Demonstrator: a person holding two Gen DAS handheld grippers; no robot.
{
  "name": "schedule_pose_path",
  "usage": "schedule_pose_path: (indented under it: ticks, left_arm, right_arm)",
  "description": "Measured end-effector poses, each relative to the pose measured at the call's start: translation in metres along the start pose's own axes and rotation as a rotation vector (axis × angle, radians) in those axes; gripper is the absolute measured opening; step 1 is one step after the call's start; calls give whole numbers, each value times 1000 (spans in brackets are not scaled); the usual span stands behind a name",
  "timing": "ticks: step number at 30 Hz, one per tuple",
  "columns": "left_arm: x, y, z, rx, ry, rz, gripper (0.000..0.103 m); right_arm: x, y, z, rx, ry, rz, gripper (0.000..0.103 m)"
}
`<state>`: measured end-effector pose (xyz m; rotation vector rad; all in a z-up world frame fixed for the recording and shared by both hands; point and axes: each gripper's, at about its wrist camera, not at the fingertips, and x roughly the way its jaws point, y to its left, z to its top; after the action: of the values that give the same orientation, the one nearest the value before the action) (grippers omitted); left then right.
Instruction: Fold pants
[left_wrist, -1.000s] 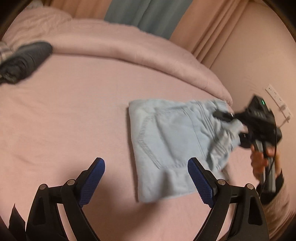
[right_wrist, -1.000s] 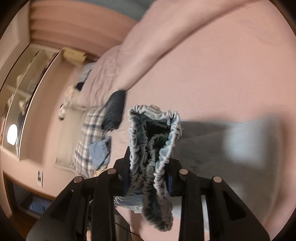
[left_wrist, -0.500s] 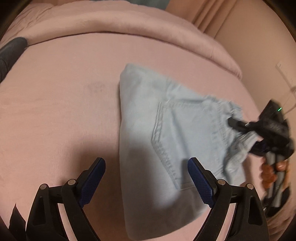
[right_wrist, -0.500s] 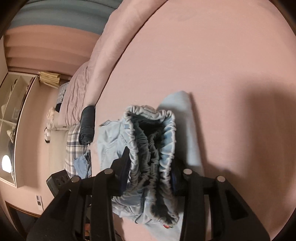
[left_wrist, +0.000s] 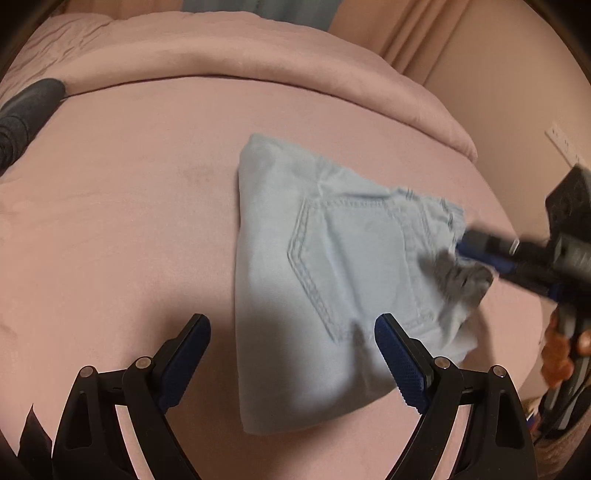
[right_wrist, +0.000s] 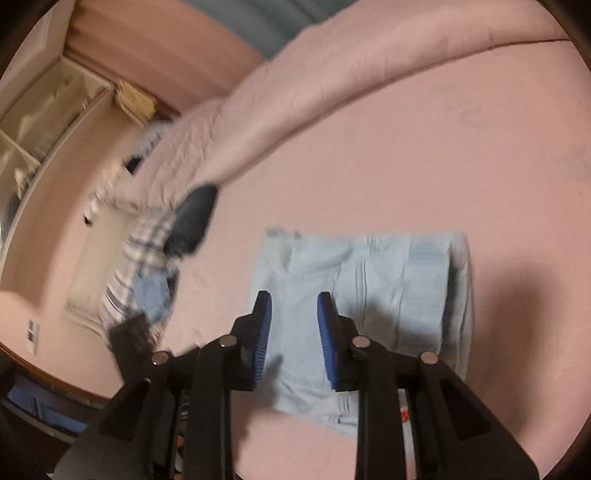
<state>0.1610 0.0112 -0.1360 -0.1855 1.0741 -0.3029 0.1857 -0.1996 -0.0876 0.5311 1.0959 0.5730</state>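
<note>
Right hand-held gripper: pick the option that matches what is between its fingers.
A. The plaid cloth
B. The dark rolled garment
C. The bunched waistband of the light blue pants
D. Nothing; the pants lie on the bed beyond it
D: in the right wrist view the right hand-held gripper shows a bare gap between its blue pads, with the folded light blue pants lying flat on the pink bed beyond.

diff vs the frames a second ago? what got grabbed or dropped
The right gripper let go of the elastic waistband it clamped a second ago: nothing is between its pads, and its jaws have just been closing. The light blue pants went from hanging to lying folded on the pink bed. Unchanged: the left gripper is open and empty, and the dark garment is near the bedding.
</note>
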Motion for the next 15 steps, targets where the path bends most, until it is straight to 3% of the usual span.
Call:
schedule_pose_path:
  ticks: [3,4,7,9,11,13,15]
  left_arm:
    - [14,5,-9,-9,45,-8,90]
    - [16,7,-11,-18,55,-12,90]
    - [9,15,-12,-45,41,-34,90]
    - [-3,22,-13,-61,14,-37,90]
    - [-15,30,-15,-86,-19,-70,90]
    - [-18,35,-15,-109,-20,-106,90]
    - [-15,41,-19,-143,0,-137,90]
  right_arm:
    - [7,-25,-31,32,54,-119,16]
    - [10,-39,-46,38,75,-155,0]
    - [6,-73,-62,142,58,-33,0]
    - [-5,-73,-57,161,65,0,9]
    - [-16,-55,-48,93,64,-14,41]
    - [-26,-30,-36,22,45,22,59]
    - [-23,-6,-14,-27,28,70,64]
